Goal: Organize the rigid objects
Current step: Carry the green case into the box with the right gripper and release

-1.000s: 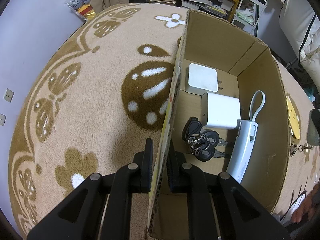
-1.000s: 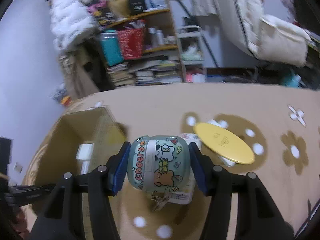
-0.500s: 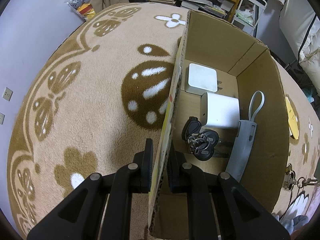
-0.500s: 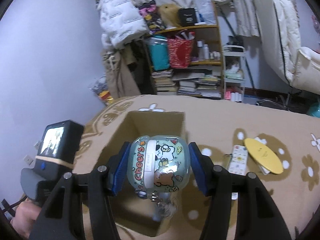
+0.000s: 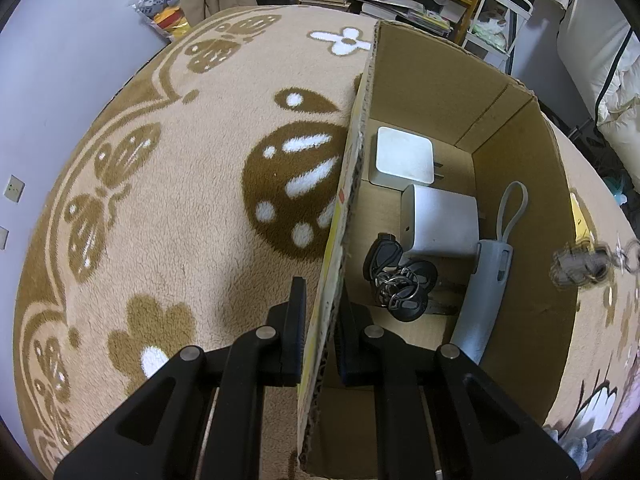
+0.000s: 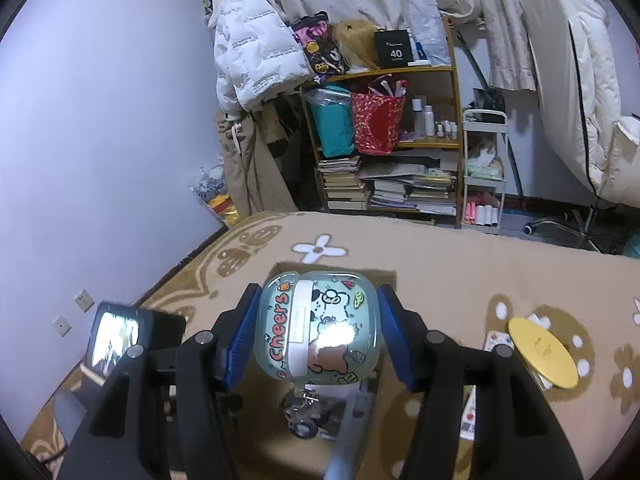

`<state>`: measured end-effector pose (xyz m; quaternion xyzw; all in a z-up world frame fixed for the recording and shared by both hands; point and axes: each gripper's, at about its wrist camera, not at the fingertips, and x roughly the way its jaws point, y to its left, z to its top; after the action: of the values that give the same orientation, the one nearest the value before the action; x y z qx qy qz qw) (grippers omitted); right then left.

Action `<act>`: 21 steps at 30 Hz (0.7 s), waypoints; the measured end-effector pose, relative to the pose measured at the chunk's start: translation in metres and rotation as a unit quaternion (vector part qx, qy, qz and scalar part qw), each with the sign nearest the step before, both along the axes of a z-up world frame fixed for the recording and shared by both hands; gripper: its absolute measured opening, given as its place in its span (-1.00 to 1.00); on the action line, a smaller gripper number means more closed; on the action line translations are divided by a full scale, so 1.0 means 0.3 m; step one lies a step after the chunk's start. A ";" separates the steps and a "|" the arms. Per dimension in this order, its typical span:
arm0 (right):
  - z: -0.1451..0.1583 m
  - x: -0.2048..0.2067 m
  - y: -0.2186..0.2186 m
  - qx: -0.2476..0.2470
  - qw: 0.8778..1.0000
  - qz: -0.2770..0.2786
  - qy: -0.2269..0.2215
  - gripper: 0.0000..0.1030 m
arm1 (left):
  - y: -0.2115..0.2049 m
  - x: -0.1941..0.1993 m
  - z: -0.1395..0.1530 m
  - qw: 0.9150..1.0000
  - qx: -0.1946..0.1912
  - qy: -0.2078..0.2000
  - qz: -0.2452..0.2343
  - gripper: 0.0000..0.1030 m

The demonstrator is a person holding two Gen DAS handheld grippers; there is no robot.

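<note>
My left gripper (image 5: 320, 312) is shut on the near left wall of an open cardboard box (image 5: 520, 184) standing on the rug. Inside lie a white square adapter (image 5: 404, 158), a white block (image 5: 440, 220), black key fobs on a ring (image 5: 400, 280) and a grey handheld device with a loop (image 5: 484, 284). My right gripper (image 6: 316, 328) is shut on a green cartoon-printed "Cheers" case (image 6: 316, 326) with a dangling keychain (image 6: 304, 404), held above the box (image 6: 384, 276). The keychain charm (image 5: 580, 266) shows blurred at the box's right wall.
A patterned beige rug (image 5: 180, 200) covers the surface. A yellow lid (image 6: 542, 352) and a white remote (image 6: 480, 392) lie on the rug to the right of the box. A cluttered bookshelf (image 6: 384, 140) and a hanging jacket stand behind.
My right gripper has carried the case from above the rug near the yellow lid leftward to above the box. The left gripper keeps its hold on the box wall.
</note>
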<state>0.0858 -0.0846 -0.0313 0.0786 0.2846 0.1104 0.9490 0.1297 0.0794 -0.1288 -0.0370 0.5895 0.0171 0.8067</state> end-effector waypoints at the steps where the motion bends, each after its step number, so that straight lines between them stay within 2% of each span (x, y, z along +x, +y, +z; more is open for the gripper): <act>1: -0.014 0.020 0.006 0.009 1.000 0.007 0.009 0.20 | 0.001 -0.001 0.000 1.000 -0.002 0.000 0.001 -0.76; 6: -0.132 0.076 0.013 0.033 0.996 0.025 0.074 0.20 | 0.007 -0.003 -0.003 1.000 -0.009 -0.002 0.002 -0.76; 11: -0.207 0.074 0.028 -0.007 0.995 0.021 0.101 0.20 | 0.004 -0.002 -0.004 1.000 -0.003 -0.001 -0.001 -0.76; 16: -0.175 0.066 0.010 0.002 0.996 0.034 0.079 0.20 | 0.006 -0.005 -0.003 1.000 -0.002 -0.002 -0.001 -0.76; 21: -0.145 0.072 0.008 -0.017 0.997 0.025 0.070 0.22 | 0.009 -0.006 -0.003 1.000 -0.007 -0.001 -0.001 -0.75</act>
<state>0.1075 -0.0823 -0.0750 0.0625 0.3541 0.1238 0.9249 0.1279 0.0821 -0.1297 -0.0418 0.5886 0.0121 0.8072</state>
